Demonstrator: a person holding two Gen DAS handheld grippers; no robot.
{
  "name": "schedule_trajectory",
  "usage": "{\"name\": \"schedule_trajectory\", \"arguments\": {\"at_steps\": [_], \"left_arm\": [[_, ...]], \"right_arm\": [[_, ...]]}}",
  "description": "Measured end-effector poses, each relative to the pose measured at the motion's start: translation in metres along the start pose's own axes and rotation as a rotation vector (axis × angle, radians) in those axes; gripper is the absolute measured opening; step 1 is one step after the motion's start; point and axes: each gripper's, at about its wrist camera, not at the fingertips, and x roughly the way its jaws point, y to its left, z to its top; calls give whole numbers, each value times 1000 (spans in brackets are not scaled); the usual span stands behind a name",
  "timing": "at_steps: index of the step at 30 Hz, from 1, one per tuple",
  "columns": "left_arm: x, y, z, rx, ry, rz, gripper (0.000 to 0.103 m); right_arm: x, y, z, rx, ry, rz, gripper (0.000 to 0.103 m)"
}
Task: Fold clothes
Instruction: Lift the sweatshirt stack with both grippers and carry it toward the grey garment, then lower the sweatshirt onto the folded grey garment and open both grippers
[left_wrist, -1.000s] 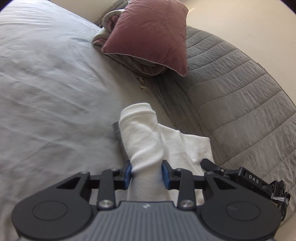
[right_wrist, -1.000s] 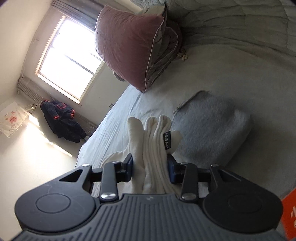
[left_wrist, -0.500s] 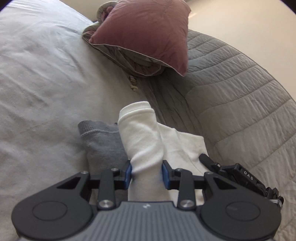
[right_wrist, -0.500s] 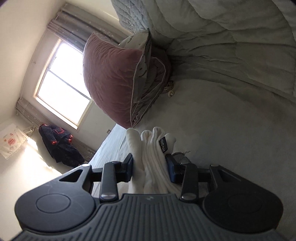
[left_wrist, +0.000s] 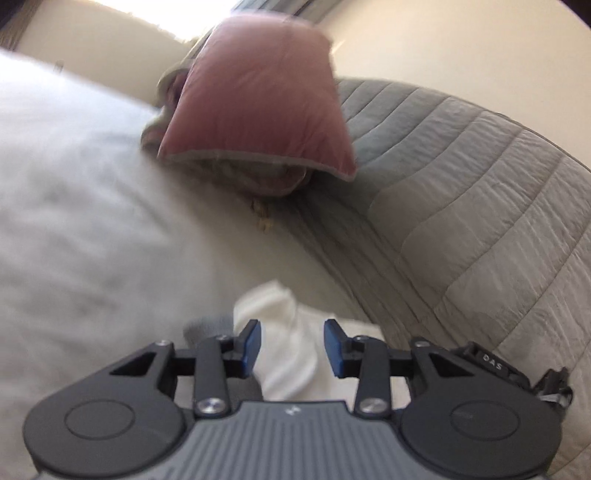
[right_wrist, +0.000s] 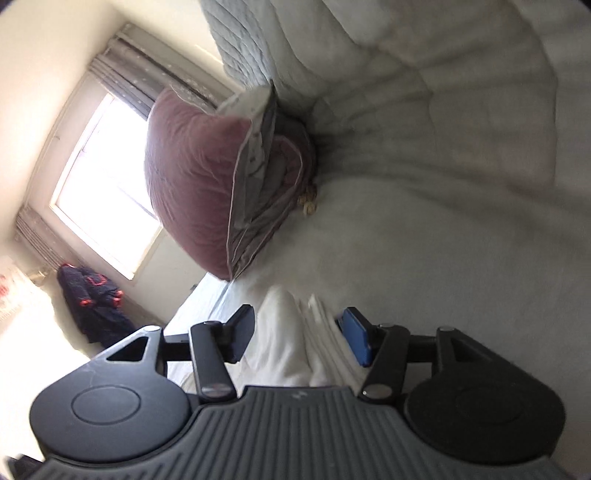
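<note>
A folded white garment (left_wrist: 280, 332) lies low between the fingers of my left gripper (left_wrist: 293, 347). Its jaws are opening, and a gap shows between the cloth and the right blue pad (left_wrist: 334, 349). A grey garment (left_wrist: 207, 326) peeks out under the white one on the left. In the right wrist view the same white garment (right_wrist: 291, 332) sits as stacked folds between the fingers of my right gripper (right_wrist: 299, 336). Those jaws are opening too and stand wide, with a gap at the left pad (right_wrist: 242, 332). Part of the right gripper (left_wrist: 491, 365) shows at the left wrist view's right edge.
A dusty-pink pillow (left_wrist: 258, 110) leans on a bundled blanket at the head of the bed. A grey quilted duvet (left_wrist: 480, 203) is heaped along the right, with white sheet (left_wrist: 74, 221) on the left. A bright window (right_wrist: 107, 166) and a dark jacket (right_wrist: 92, 299) are beyond the bed.
Both grippers' jaws have spread apart and let go of the white garment. The garment sits lower in both views, over the grey one. Both cameras now see more of the pillow and wall.
</note>
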Motion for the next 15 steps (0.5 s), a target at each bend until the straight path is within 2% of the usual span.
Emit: {"name": "schedule_trajectory", "arguments": {"at_steps": [2, 5, 7, 10, 13, 15], "left_arm": [[5, -8, 9, 51, -13, -6, 35], [24, -18, 14, 122, 22, 4, 30], [38, -23, 8, 180, 56, 29, 27], [59, -21, -2, 232, 113, 90, 25], [69, -15, -10, 274, 137, 140, 25], [69, -12, -9, 261, 147, 141, 25]], "right_arm": [[-8, 13, -3, -78, -57, -19, 58], [-16, 32, -17, -195, -104, -23, 50], [-17, 40, -30, -261, -109, -33, 45], [-10, 46, -49, -342, -88, -50, 43], [-1, 42, -60, -365, -60, -92, 41], [5, 39, -64, -363, -40, -122, 41]]}}
